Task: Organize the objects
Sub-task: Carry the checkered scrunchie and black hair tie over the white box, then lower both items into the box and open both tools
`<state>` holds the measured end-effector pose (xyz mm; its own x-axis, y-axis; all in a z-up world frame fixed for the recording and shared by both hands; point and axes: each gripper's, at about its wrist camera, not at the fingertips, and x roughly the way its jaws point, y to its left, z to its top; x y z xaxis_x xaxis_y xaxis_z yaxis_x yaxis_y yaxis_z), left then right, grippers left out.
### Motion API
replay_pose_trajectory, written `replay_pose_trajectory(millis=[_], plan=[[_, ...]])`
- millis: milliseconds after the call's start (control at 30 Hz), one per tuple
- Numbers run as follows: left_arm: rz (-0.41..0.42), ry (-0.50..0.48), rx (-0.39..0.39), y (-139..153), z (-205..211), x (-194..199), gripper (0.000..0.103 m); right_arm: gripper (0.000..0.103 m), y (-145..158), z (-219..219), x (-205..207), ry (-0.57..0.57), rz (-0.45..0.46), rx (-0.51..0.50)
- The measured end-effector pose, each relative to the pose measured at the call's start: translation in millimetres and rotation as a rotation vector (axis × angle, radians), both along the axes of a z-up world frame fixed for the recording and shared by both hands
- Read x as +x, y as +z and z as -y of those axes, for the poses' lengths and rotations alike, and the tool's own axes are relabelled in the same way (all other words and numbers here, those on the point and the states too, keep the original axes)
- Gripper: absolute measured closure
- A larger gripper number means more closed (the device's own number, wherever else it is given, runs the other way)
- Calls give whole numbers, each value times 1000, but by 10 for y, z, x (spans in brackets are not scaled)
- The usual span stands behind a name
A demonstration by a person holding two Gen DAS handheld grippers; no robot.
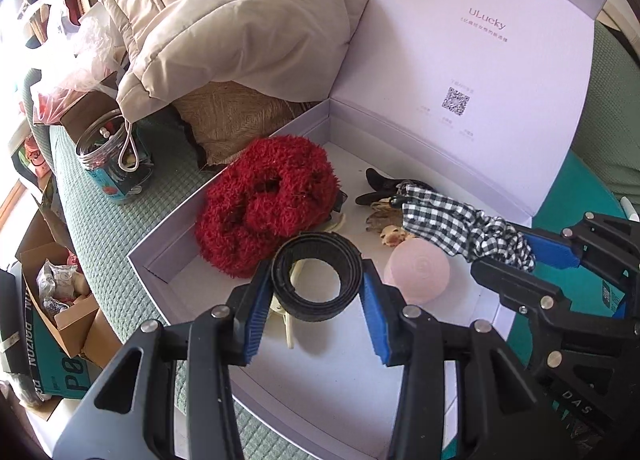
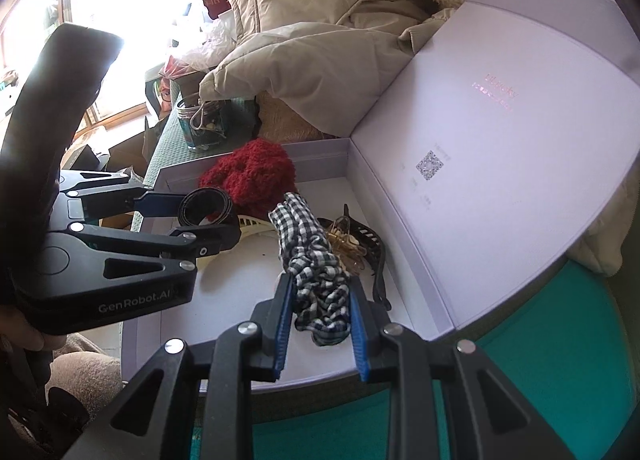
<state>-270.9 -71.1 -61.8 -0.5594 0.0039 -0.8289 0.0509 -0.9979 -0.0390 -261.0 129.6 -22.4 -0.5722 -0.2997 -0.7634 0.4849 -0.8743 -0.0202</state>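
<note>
Over the white box (image 1: 500,312), left tool (image 1: 316,292) grips the black band (image 1: 320,276); right tool (image 2: 322,308) grips the checked scrunchie (image 2: 316,276).

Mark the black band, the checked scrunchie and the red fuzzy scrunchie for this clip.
black band (image 1: 318,260), left wrist view, top of its coiled strap.
checked scrunchie (image 2: 316,280), right wrist view, middle of the bunched cloth.
red fuzzy scrunchie (image 1: 264,199), left wrist view, fuzzy centre beside its hole.

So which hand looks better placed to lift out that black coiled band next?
Probably the left. The left gripper already has its fingers on either side of the black coiled band, while the right gripper is shut on the checkered scrunchie.
</note>
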Motion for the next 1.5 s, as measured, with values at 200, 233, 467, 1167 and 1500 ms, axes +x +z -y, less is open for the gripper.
replay_pose_trajectory(millis=[200, 233, 467, 1167, 1500], plan=[[45, 9, 17, -197, 96, -99, 62, 78, -164, 53, -107, 11, 23, 19], [49, 11, 20, -221, 107, -111, 62, 78, -183, 62, -127, 12, 27, 19], [57, 10, 18, -307, 140, -152, 62, 78, -289, 115, -225, 21, 47, 26], [104, -39, -11, -510, 35, -246, 59, 77, -461, 214, -325, 12, 83, 70], [133, -38, -5, -523, 30, -270, 58, 73, -455, 196, -380, -2, 104, 58]])
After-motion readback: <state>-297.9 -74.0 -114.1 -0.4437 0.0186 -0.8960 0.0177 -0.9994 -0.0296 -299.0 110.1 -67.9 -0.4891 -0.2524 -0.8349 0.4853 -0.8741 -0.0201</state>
